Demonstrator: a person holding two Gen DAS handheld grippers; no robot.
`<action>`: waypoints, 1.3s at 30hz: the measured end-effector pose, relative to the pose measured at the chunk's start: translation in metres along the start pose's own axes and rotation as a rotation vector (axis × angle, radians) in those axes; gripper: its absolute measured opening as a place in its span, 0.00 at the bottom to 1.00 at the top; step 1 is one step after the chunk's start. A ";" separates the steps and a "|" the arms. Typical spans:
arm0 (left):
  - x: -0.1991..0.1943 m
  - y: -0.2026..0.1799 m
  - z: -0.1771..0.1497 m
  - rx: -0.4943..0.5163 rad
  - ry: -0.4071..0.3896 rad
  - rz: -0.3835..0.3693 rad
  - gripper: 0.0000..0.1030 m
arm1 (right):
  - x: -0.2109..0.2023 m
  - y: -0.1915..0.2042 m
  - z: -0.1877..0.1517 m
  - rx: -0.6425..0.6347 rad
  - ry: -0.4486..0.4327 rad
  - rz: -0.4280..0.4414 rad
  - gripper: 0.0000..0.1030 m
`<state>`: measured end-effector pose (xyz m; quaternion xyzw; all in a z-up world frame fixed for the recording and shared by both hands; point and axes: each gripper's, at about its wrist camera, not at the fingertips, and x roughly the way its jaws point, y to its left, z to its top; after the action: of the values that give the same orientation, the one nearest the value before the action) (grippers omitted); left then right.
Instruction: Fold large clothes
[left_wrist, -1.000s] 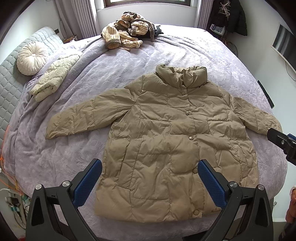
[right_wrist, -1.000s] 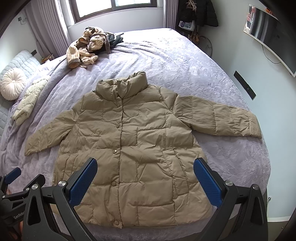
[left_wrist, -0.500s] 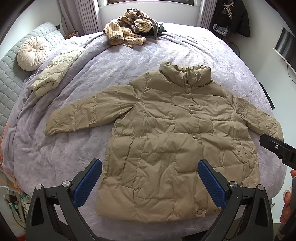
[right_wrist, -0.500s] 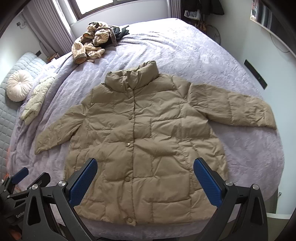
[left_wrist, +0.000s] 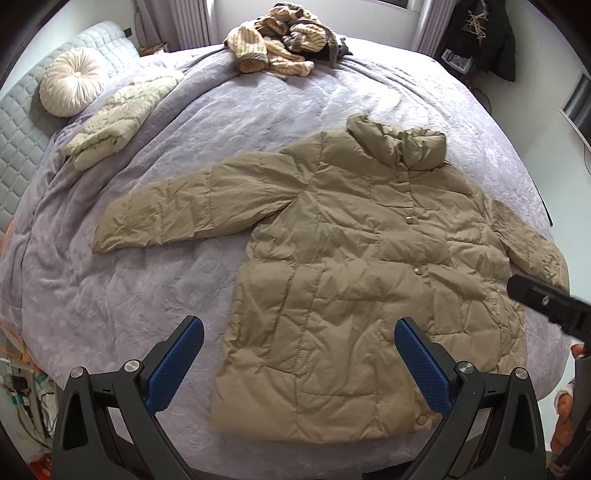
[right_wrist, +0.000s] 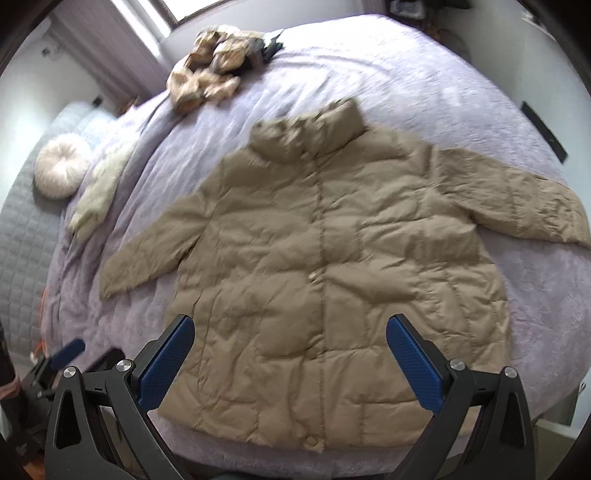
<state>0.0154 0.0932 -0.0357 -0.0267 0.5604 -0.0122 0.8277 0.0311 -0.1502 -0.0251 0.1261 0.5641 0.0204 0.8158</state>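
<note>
I've swung my left tongs toward the left sleeve and dipped my right tongs closer, both wide and empty, over the tan puffer coat spread flat on the bed, unfolded yet.

No text, label or number is legible.

Right wrist view is motion-blurred: coat collar and clothes pile smeared, buttons barely readable. Coat's right cuff cut off by frame edge. In left view, right gripper hides that cuff; jaw state unreadable there.
</note>
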 end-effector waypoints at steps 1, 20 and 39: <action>0.003 0.006 0.001 -0.009 0.003 -0.002 1.00 | 0.004 0.004 0.000 -0.010 0.012 -0.010 1.00; 0.156 0.214 0.030 -0.443 0.041 -0.125 1.00 | 0.117 0.090 0.006 -0.139 0.185 -0.184 1.00; 0.280 0.338 0.106 -0.731 -0.150 -0.255 0.06 | 0.205 0.137 0.030 -0.197 0.172 -0.045 1.00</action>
<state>0.2147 0.4196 -0.2750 -0.3900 0.4581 0.0872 0.7940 0.1478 0.0128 -0.1715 0.0305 0.6299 0.0678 0.7731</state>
